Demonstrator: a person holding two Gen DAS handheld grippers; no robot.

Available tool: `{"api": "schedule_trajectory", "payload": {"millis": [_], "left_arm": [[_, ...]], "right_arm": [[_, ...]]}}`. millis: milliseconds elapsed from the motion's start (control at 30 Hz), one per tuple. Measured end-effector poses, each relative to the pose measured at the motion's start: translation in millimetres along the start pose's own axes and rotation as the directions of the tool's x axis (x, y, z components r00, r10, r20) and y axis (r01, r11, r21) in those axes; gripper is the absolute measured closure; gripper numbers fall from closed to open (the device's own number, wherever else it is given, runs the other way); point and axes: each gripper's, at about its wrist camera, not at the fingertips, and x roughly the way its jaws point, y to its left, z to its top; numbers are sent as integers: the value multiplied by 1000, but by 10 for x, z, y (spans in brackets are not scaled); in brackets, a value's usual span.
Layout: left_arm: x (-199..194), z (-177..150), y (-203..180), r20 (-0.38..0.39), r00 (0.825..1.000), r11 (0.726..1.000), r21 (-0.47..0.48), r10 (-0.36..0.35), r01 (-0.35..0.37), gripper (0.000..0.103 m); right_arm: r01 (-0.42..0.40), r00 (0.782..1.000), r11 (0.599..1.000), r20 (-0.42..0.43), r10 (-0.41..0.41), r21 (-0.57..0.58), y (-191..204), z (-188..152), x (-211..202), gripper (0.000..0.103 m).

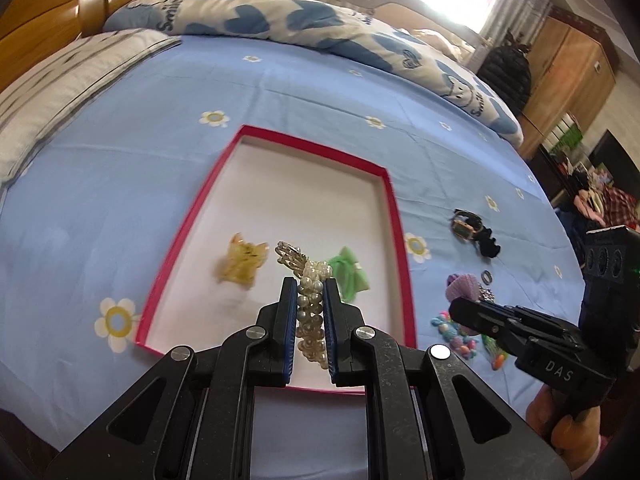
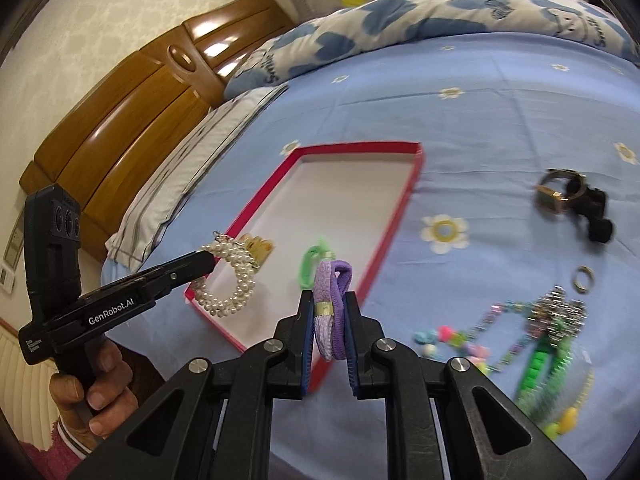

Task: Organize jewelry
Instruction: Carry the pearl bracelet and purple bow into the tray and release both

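Bed (image 1: 120, 184), blue sheet with small flower print; wooden headboard (image 2: 120, 92) and striped pillow (image 1: 60, 80) at the left, a blue-and-white quilt (image 1: 280, 16) along the far side.

Item 1. Red-rimmed tray (image 1: 394, 216) with a white floor, lying flat on the sheet. Contents, left to right in the left wrist view: amber hair clip (image 1: 242, 266), silver-toned piece (image 1: 290, 258), green bow (image 1: 348, 272).

Item 2. Left tool (image 1: 311, 286), closed on a pearl bracelet (image 1: 310, 312); the strands are pinched between its blue pads above the near end of the tray. The right wrist view shows the bracelet (image 2: 230, 276) hanging in a loop from the tool's tip, over the tray's near corner.

Item 3. Right tool (image 2: 328, 300), closed on a purple hair tie (image 2: 332, 312), held above the sheet just beside the tray's right rim.

Item 4. Loose on the sheet to the right of the tray: a watch (image 2: 554, 196) with a black scrunchie (image 2: 598, 212) touching it, a small ring (image 2: 582, 278), and a heap of coloured beads and chains (image 2: 532, 340), blurred.
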Motion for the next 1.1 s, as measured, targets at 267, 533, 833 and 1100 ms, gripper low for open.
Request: {"api": "schedule_trajectory", "payload": {"millis": [267,533,833,1100], "left_arm": [[157,-18,256,-21,1000,999,-48,19,-20,92],[351,-48,494,-52,997,995,-73,57,-61,92],[477,-98,557,-83,992,993,-70,93,-98,92],[491,-94,506,-89,990,992,-47,110,-115,90]], "right_arm": [[8,998,999,-67,-10,-31,151,31,412,89],[34,993,998,-114,-39,-45,168,57,702,88],[58,986,996,-150,-68,-69,178,57,915,86],[49,987,997,-148,-58,-66,187,68,874,68]]}}
